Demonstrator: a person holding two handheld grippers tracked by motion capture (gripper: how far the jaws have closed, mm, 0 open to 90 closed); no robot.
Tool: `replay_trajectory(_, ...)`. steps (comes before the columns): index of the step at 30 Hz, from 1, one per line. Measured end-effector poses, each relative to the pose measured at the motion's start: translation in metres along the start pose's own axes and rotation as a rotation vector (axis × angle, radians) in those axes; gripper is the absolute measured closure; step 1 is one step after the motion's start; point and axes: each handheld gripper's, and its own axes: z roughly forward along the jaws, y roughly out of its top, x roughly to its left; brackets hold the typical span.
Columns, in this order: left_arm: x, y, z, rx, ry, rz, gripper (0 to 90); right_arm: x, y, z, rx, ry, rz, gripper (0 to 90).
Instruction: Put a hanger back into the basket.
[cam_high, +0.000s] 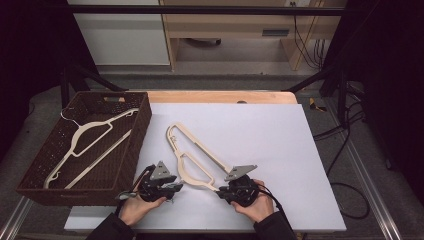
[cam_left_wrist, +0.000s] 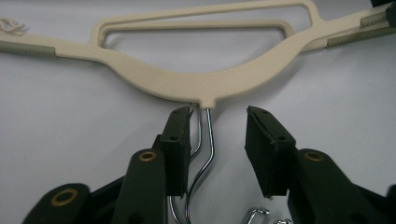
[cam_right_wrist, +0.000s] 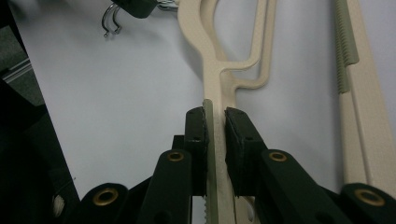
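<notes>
- Right tongs (cam_right_wrist: 215, 122): jaws clamped on the ribbed end of one arm of the cream hanger (cam_right_wrist: 211, 56), the pads pressing both flat sides.
- Left tongs (cam_left_wrist: 218, 126): jaws apart and gripping nothing, standing either side of the wire hook (cam_left_wrist: 208, 140) just below where it enters the hanger's neck.
- The hanger (cam_high: 192, 157) lies flat on the white sheet (cam_high: 270, 145) covering the worktop, near the front edge, between the two hands. A second cream bar (cam_right_wrist: 362, 93) lies beside it; whether it belongs to the same hanger I cannot tell.
- Handling, as I judge it: light, stiff plastic that won't sag when lifted by one end. Smooth sides may slip, so the ribbed strips and the thick neck are the safer holds; the thin wire hook could twist between the pads.
- At the left, a brown woven basket (cam_high: 131, 150) holds another hanger (cam_high: 80, 140).
</notes>
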Motion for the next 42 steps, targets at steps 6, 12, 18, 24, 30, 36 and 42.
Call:
replay_trajectory(6, 0.002, 0.000, 0.005, 0.017, -0.004, -0.005, 72.5, 0.000, 0.000, -0.001, -0.011, 0.003, 0.002, 79.9)
replay_trajectory(12, 0.003, 0.001, 0.008, 0.032, 0.002, 0.004, 80.1, 0.000, 0.000, -0.003, -0.021, 0.015, 0.000, 80.0)
replay_trajectory(18, 0.005, 0.004, 0.009, 0.063, -0.011, 0.002, 85.4, 0.000, 0.001, -0.004, -0.020, 0.011, -0.003, 79.9)
replay_trajectory(24, 0.004, 0.006, 0.010, 0.080, -0.011, -0.004, 86.7, -0.001, 0.000, -0.005, -0.027, 0.013, -0.019, 79.9)
replay_trajectory(30, -0.002, 0.014, 0.003, 0.098, 0.040, 0.021, 87.7, 0.002, -0.001, -0.001, -0.002, 0.009, -0.037, 79.4)
replay_trajectory(36, -0.006, 0.027, -0.004, 0.093, 0.044, 0.004, 88.5, 0.003, -0.005, 0.002, 0.022, -0.006, -0.021, 79.3)
replay_trajectory(42, -0.012, 0.032, -0.004, 0.106, 0.079, 0.023, 88.8, 0.002, -0.006, 0.001, 0.027, -0.011, -0.024, 79.1)
